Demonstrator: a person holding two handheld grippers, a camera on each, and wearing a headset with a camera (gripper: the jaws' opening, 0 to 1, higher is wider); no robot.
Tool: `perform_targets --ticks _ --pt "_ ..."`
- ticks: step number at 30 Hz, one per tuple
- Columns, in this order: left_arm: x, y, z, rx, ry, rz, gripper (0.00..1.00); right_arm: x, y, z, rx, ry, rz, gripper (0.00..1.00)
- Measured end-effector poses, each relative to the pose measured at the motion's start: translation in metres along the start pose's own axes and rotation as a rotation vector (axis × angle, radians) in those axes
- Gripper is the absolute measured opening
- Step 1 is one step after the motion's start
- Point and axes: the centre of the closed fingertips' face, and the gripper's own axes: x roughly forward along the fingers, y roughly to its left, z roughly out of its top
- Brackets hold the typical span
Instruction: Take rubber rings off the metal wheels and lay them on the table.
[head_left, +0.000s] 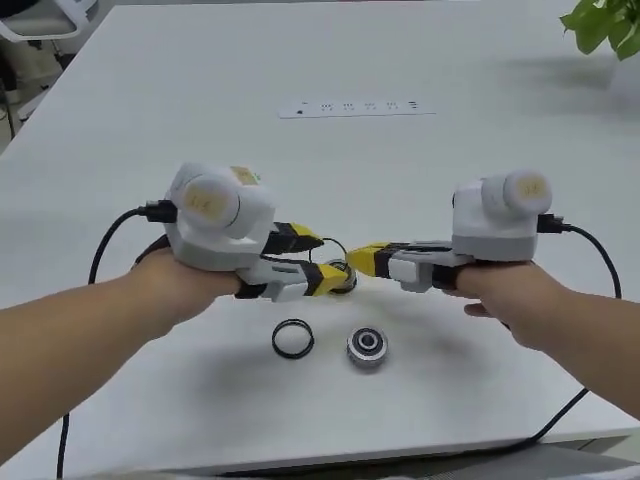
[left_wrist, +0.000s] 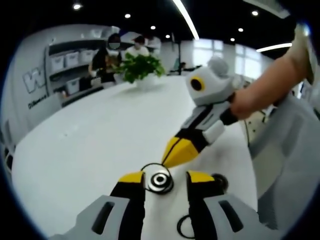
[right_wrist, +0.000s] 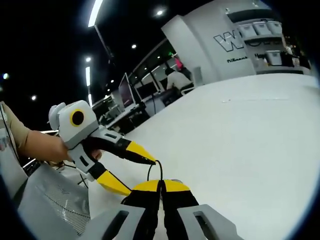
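My left gripper (head_left: 325, 260) (left_wrist: 166, 177) is shut on a small metal wheel (head_left: 341, 274) (left_wrist: 160, 181), held above the white table (head_left: 200, 90). My right gripper (head_left: 362, 259) (right_wrist: 160, 186) comes in from the right, shut on the thin black rubber ring (right_wrist: 151, 169) at that wheel's edge. Its yellow tip touches the wheel in the left gripper view. Below on the table lie a loose black rubber ring (head_left: 292, 338) (left_wrist: 184, 226) and, to its right, a bare metal wheel (head_left: 367, 345) (left_wrist: 219, 181).
A socket strip (head_left: 357, 106) is set into the table further back. A green plant (head_left: 605, 25) (left_wrist: 141, 67) stands at the far right corner. Black cables (head_left: 105, 250) trail from both grippers. People stand by shelves in the background.
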Motion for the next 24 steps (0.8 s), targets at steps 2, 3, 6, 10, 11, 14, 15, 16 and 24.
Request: perform_targets --ticks 2,3,6,10,11,14,15,16,24 --pt "-0.005 -0.003 0.001 0.009 -0.005 -0.005 0.35 0.0 0.003 0.001 -0.003 0.0 0.006 0.0" --pt "-0.007 -0.004 0.001 0.011 -0.006 -0.008 0.36 0.0 0.005 0.001 -0.008 0.002 0.008 0.0" --pt "-0.016 -0.008 0.003 0.013 -0.021 -0.014 0.39 0.0 0.007 0.0 -0.011 0.009 0.014 0.0" --pt "-0.026 -0.013 0.004 0.007 -0.042 -0.019 0.42 0.001 0.012 -0.002 -0.008 0.019 0.023 0.0" --pt "-0.029 -0.015 0.004 0.009 -0.049 -0.021 0.43 0.001 0.013 -0.002 -0.01 0.021 0.026 0.0" --pt "-0.036 -0.018 0.003 0.013 -0.055 -0.026 0.44 0.002 0.018 -0.003 -0.01 0.031 0.036 0.0" --pt "-0.039 -0.02 0.001 0.017 -0.055 -0.027 0.45 0.002 0.019 -0.004 -0.006 0.034 0.04 0.0" --pt "-0.041 -0.021 0.0 0.021 -0.053 -0.027 0.46 0.003 0.021 -0.006 -0.007 0.04 0.045 0.0" --pt "-0.057 -0.025 -0.009 0.033 -0.05 -0.025 0.52 0.009 0.035 -0.016 -0.022 0.088 0.084 0.0"
